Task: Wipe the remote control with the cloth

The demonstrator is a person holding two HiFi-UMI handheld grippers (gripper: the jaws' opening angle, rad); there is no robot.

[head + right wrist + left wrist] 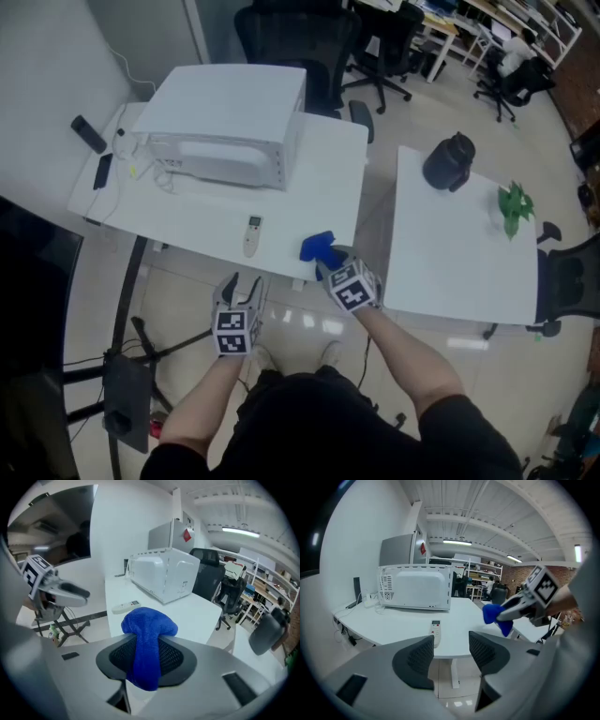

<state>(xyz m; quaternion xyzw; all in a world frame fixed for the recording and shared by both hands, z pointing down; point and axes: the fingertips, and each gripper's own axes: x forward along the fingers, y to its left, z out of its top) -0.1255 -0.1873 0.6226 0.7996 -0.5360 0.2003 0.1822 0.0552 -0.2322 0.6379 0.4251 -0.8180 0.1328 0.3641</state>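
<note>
A white remote control (pixel 252 234) (pixel 435 632) (pixel 124 606) lies near the front edge of the white desk (pixel 309 169). The blue cloth (pixel 318 247) (pixel 493 616) (pixel 147 641) is pinched in my right gripper (pixel 325 263) (pixel 146 658), which hovers over the desk's front edge, right of the remote. My left gripper (pixel 240 286) (pixel 451 656) hangs off the desk, in front of and just below its edge, short of the remote. Its jaws stand apart with nothing between them.
A white microwave (pixel 225 122) stands at the back of the desk, with a black phone (pixel 103 172) and cables to its left. A second white table (pixel 459 253) on the right carries a black jug (pixel 449 161) and a green plant (pixel 515 204). Office chairs (pixel 300 37) stand behind.
</note>
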